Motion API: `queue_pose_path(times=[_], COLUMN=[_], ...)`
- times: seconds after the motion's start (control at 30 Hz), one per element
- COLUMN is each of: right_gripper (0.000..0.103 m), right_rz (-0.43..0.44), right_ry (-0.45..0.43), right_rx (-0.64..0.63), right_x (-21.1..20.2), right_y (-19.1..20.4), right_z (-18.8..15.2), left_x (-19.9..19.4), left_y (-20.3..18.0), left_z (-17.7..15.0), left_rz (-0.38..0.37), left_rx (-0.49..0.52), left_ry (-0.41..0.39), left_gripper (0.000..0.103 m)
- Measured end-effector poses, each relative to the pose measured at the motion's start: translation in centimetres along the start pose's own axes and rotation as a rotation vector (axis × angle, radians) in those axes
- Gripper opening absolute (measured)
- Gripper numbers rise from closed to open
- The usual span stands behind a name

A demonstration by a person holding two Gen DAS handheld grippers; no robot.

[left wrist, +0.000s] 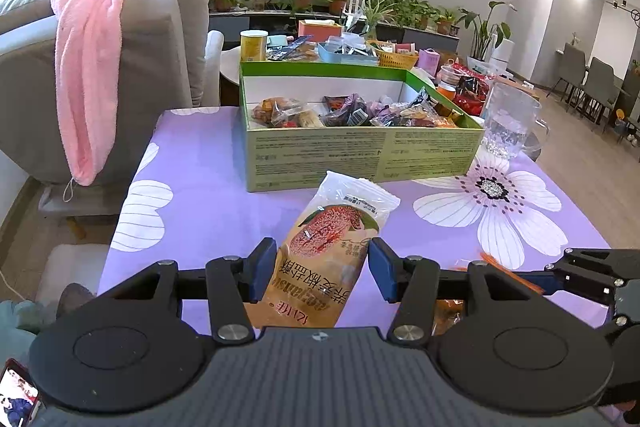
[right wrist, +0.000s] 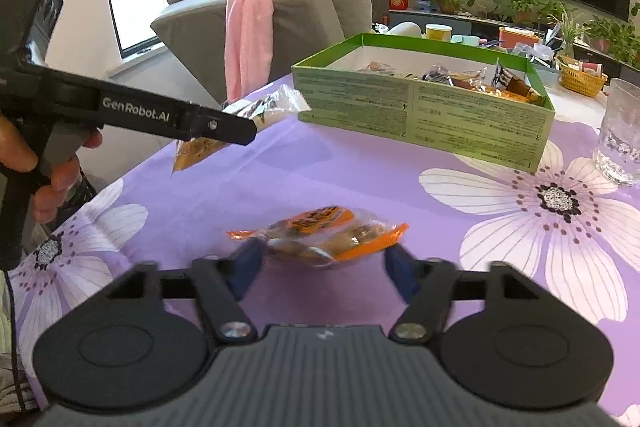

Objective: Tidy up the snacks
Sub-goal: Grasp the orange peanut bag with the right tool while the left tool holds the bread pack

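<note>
The left gripper (left wrist: 322,269) has its jaws clenched on a tan snack packet (left wrist: 332,247), held off the purple flowered desk (left wrist: 200,195). The right gripper (right wrist: 320,259) has its jaws released, straddling an orange-wrapped snack (right wrist: 320,233) lying on the desk. Farther back sits the green box (left wrist: 360,151) holding more snacks, with a glass mug (left wrist: 508,123) just beside it.

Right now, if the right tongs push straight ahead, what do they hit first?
The orange snack packet lying on the purple tablecloth, just ahead of the open right tongs. Past it the cloth is bare up to the green box. Depth is blurred, so contact height is uncertain.
</note>
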State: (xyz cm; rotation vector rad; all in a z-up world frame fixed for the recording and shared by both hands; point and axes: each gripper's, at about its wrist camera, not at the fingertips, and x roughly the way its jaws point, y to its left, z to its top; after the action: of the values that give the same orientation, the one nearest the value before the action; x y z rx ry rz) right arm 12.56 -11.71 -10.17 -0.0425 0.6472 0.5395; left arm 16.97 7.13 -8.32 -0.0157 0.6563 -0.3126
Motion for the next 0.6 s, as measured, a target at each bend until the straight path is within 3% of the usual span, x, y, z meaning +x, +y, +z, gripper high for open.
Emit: queue_pose_path(times=[0.17, 0.27, 0.43, 0.6], right_gripper=[0.064, 0.084, 0.084, 0.084], right_rz=[-0.018, -0.028, -0.041, -0.068], right_ry=[0.02, 0.063, 0.018, 0.047], right_rx=[0.009, -0.007, -0.015, -0.097], right_x=[-0.3, 0.0, 0.0, 1.8], right_y=[-1.3, -1.3, 0.0, 2.0], right_z=[-0.1, -0.7, -1.4, -0.7], left_x=[0.2, 0.3, 0.5, 0.2], left_y=[-0.3, -0.3, -0.2, -0.1], left_z=[0.1, 0.0, -0.3, -0.4], left_rz=[-0.002, -0.001, 0.009, 0.017], left_rx=[0.005, 0.001, -0.013, -0.016], left_ry=[0.003, 0.005, 0.016, 0.012], left_gripper=[0.048, 0.048, 0.048, 0.048])
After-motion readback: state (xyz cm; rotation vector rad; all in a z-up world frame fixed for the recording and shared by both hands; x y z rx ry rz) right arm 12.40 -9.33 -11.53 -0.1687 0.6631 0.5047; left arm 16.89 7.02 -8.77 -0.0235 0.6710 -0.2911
